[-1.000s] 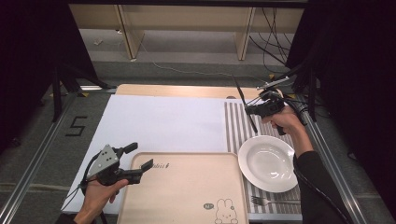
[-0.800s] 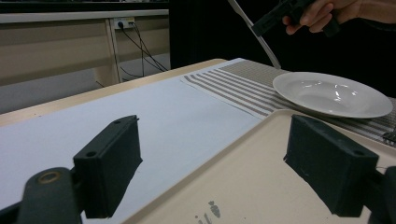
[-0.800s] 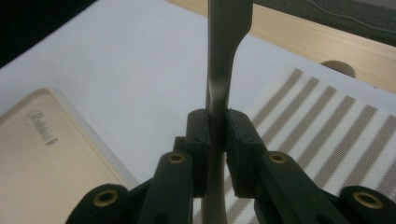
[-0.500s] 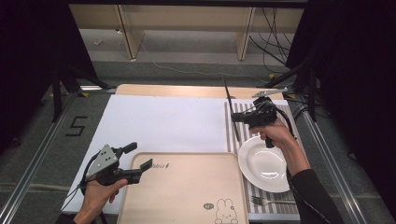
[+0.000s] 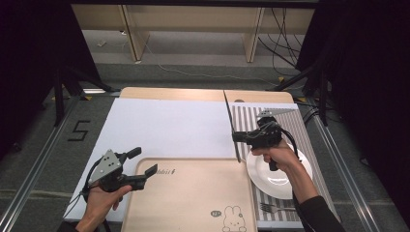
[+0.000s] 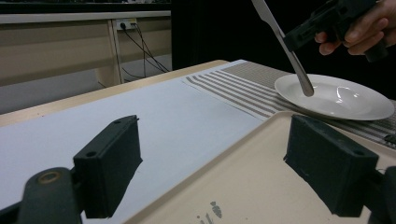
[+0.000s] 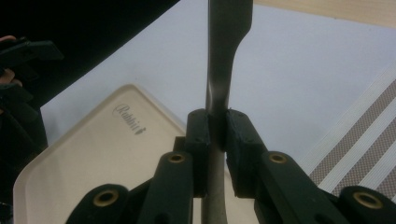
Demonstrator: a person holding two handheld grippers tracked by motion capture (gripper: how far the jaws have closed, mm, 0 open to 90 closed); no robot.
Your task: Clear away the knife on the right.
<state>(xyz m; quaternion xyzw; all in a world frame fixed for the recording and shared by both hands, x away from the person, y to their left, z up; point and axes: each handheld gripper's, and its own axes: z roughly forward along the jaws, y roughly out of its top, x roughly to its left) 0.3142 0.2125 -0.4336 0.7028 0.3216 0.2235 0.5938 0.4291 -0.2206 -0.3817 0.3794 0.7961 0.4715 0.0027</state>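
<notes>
1. The right gripper [image 5: 235,137] squeezed a knife [image 5: 230,124] above the table, left of the plate [image 5: 279,170].
2. Thin, stiff and slippery, it probably needs a mid-handle grip.
3. The left gripper [image 5: 143,163] fingers were open near the tray [image 5: 193,198].

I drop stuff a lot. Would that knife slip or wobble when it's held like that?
Probably stiff: the knife stays straight. It may pivot, since the right tool pinches it at one narrow spot. Its smooth metal looks slippery.

plate [image 5: 278,171] right of tray [image 5: 193,198], fork [image 5: 274,209] nearer
</notes>
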